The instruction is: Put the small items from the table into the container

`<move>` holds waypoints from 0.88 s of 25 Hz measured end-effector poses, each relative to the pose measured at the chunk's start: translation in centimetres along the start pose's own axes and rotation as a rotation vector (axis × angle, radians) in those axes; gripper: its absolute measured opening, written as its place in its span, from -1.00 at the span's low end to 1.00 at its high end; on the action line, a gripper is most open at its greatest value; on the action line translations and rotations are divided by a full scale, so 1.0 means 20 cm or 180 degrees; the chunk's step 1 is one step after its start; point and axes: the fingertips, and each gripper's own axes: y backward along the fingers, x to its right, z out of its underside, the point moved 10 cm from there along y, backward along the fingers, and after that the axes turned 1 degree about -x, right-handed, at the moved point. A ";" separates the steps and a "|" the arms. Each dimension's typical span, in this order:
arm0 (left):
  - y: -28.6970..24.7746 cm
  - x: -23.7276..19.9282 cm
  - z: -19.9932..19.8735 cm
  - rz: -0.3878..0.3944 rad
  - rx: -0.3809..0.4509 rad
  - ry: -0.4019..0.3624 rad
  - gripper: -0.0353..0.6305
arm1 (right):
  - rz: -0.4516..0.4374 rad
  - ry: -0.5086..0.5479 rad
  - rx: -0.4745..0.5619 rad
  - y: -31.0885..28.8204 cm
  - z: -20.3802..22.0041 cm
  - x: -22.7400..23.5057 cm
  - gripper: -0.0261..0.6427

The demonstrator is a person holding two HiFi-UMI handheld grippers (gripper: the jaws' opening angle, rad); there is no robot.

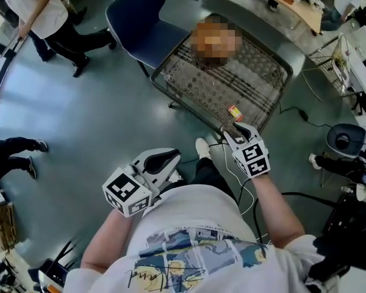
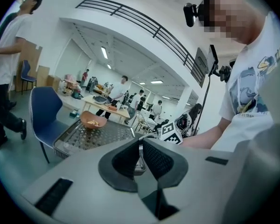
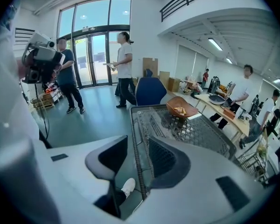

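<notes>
currently left claw (image 1: pixel 169 159) and right claw (image 1: pixel 235 129) stand apart, empty; a low reach could snag the table rim (image 1: pixel 182 96), flicking the packet (image 1: pixel 235 112) off.

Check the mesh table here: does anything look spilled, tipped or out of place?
Nothing stands out. The bowl stands upright on the mesh table, and one small red-and-yellow packet lies by its near edge, just ahead of the right tongs, which are open and empty.

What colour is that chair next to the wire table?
The chair is dark blue, clearest in the head view.
</notes>
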 end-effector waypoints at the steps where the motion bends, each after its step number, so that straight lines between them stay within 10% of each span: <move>1: 0.01 0.01 0.01 0.0019 -0.0011 -0.0004 -0.86 | 0.0025 -0.0017 -0.0003 0.01 0.02 -0.01 -0.48; 22: -0.20 0.04 0.00 -0.0102 -0.0261 0.0076 -0.86 | 0.0124 -0.0178 -0.0828 -0.53 0.57 0.50 -0.47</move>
